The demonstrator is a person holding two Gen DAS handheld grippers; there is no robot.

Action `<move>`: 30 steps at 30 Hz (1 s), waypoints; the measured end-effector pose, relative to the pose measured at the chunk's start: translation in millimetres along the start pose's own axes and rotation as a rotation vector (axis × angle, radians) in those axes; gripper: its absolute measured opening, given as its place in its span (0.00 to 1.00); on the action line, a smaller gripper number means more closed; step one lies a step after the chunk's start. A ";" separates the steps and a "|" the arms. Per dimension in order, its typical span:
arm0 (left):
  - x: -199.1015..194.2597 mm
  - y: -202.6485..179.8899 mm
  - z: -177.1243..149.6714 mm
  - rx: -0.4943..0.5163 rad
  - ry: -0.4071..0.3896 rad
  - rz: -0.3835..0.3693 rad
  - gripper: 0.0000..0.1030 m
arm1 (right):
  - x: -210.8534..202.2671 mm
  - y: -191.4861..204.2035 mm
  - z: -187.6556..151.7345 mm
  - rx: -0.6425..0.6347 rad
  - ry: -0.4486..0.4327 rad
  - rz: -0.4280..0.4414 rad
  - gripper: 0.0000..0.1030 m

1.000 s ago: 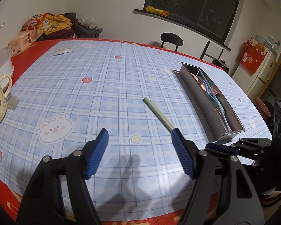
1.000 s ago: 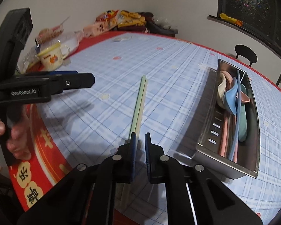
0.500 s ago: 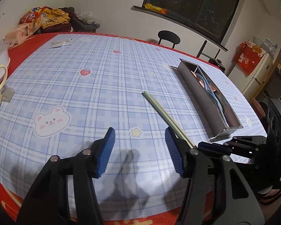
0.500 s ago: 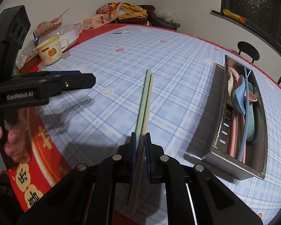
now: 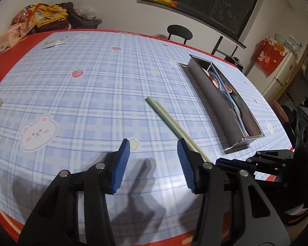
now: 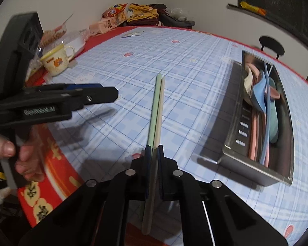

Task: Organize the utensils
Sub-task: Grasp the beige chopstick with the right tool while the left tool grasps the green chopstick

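My right gripper (image 6: 153, 150) is shut on a pair of pale green chopsticks (image 6: 156, 110) and holds them above the table, tips pointing away. The chopsticks also show in the left wrist view (image 5: 168, 119), beside my open, empty left gripper (image 5: 154, 153). A steel utensil tray (image 6: 234, 131) to the right holds pink and blue spoons (image 6: 262, 96) and chopsticks. In the left wrist view the tray (image 5: 221, 102) lies right of the chopsticks. My right gripper (image 5: 234, 164) shows there at the right; the left gripper (image 6: 104, 95) shows in the right wrist view.
A yellow-rimmed mug (image 6: 55, 61) and a plastic container (image 6: 76, 39) stand at the table's left edge. Snack packets (image 6: 121, 16) pile at the far corner. A black chair (image 5: 179, 32) stands behind the table. A small card (image 5: 55, 43) lies on the checked cloth.
My right gripper has lifted the chopsticks off the table, with more length now sticking out behind the jaws. My left gripper stays open, with its jaws narrower than before.
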State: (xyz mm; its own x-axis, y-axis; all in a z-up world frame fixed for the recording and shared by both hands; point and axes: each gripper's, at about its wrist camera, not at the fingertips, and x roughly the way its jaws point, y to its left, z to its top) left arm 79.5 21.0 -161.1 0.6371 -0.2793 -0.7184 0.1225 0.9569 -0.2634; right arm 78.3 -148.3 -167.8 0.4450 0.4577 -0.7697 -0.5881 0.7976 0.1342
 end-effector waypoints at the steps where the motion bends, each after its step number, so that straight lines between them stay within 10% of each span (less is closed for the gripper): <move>1: 0.8 -1.4 0.3 0.002 0.001 -0.001 0.48 | -2.3 -1.7 -0.5 0.007 -0.006 0.008 0.07; 30: 45.5 -42.9 6.6 0.100 0.123 -0.002 0.48 | -5.5 -6.3 -16.2 -0.011 -0.001 -0.022 0.06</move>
State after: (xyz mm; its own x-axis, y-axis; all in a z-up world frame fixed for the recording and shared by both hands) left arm 108.3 -32.3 -178.2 0.5396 -0.2833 -0.7929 0.2031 0.9577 -0.2040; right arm 68.7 -162.2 -174.5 0.4586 0.4407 -0.7716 -0.5855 0.8031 0.1107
